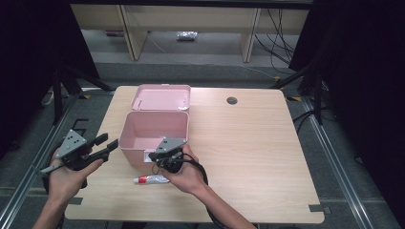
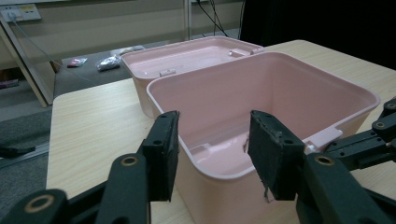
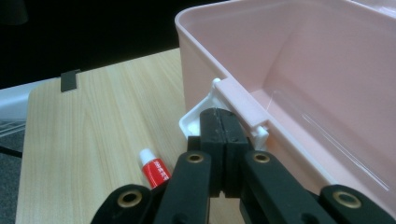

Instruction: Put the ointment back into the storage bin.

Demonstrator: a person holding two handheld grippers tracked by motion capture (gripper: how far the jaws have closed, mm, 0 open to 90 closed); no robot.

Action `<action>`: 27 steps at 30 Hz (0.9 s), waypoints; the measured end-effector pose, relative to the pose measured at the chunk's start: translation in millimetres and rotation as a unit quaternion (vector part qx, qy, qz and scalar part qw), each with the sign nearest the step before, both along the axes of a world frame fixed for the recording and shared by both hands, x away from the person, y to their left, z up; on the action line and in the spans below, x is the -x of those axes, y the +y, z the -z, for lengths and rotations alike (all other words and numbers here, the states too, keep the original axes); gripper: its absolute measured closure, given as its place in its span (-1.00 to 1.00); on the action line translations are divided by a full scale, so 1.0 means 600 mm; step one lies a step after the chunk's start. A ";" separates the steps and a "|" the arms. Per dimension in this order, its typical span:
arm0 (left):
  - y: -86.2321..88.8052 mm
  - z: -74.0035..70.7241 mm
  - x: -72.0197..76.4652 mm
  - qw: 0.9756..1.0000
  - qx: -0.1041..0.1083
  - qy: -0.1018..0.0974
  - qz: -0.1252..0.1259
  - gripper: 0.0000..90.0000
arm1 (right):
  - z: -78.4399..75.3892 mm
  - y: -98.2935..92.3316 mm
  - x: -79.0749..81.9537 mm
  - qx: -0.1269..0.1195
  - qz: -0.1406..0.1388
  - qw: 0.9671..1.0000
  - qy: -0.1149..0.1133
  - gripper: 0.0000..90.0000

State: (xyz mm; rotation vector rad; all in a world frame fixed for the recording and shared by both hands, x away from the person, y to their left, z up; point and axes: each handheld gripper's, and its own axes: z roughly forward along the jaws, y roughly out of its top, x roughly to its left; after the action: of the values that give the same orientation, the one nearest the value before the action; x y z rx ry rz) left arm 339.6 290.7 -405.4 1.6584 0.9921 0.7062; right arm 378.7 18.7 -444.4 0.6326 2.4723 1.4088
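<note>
the pink box (image 1: 154, 131) stands open mid-table; tugged, it may tip. left gripper (image 1: 106, 145), jaws spread, waits at its 8 o'clock. right gripper (image 3: 218, 122), pressed together, touches the white latch (image 3: 198, 119). tube (image 1: 152, 179) at 6 o'clock.

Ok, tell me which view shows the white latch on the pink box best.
The right gripper view: the white latch sits close up under the pink box rim, right above the right gripper, whose jaws are shut. In the high view the latch is a small white patch beside that gripper. In the left gripper view it is a pale tab at the rim.
</note>
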 end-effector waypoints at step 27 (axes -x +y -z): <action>-0.018 0.011 0.013 0.999 -0.010 -0.017 0.048 0.15 | -0.015 -0.002 0.009 0.003 -0.012 1.000 -0.004 0.89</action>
State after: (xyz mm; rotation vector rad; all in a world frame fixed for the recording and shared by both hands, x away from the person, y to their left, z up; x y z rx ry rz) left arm 331.7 279.7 -412.0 1.6949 0.8782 0.6793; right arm 373.0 17.8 -435.4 0.5976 2.4845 1.4092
